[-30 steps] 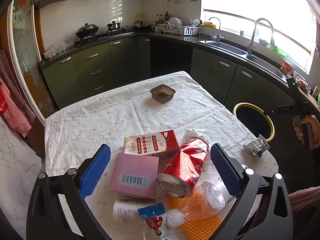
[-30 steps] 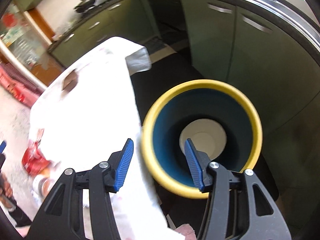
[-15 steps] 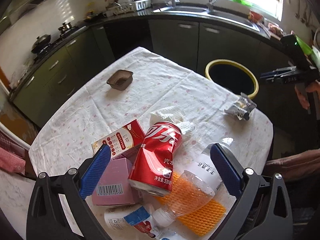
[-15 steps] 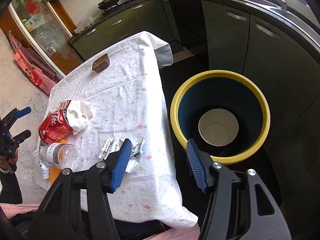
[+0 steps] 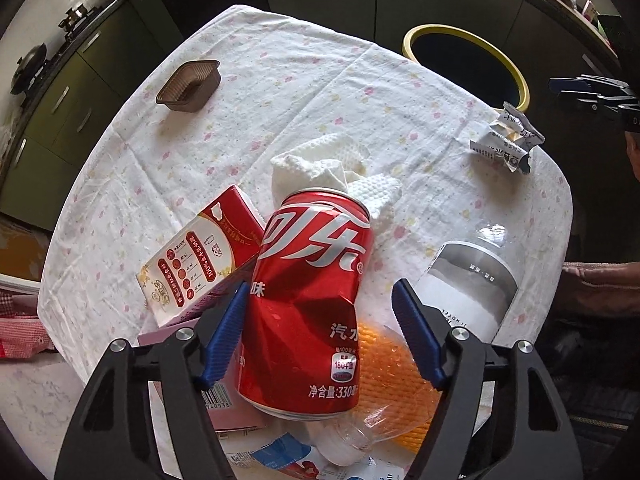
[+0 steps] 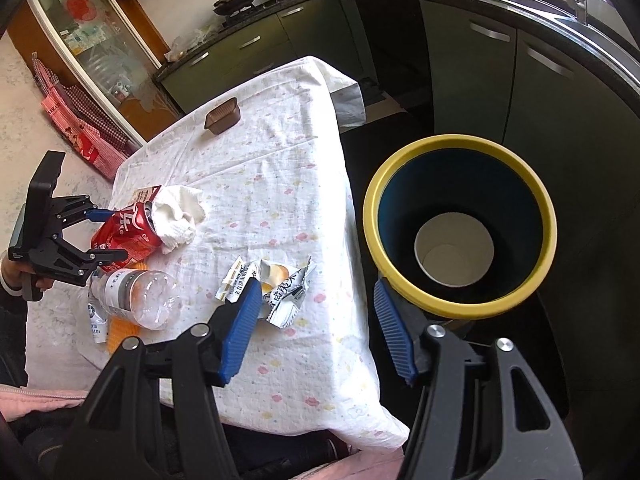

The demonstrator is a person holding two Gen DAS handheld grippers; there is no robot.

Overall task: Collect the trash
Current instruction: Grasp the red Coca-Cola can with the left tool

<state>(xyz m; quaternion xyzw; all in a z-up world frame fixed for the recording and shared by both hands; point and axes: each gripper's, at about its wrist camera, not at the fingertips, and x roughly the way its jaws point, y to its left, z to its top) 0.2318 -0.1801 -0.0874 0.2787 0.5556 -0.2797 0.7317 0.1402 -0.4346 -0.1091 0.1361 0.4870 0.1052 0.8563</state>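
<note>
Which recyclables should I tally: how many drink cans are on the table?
1: a dented red can lying between the left gripper's fingers, beside the tissue. Others may hide under the pile.

Left hand-held gripper (image 5: 320, 334): black frame, ribbed blue pads (image 5: 224, 340), silver screws; pink quilted sleeve (image 6: 44, 398).

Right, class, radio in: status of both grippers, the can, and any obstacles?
Left gripper open, jaws just closing around dented red can, right pad not touching. Right gripper open, empty, beside yellow-rimmed bin. Tissue at can's top.
</note>
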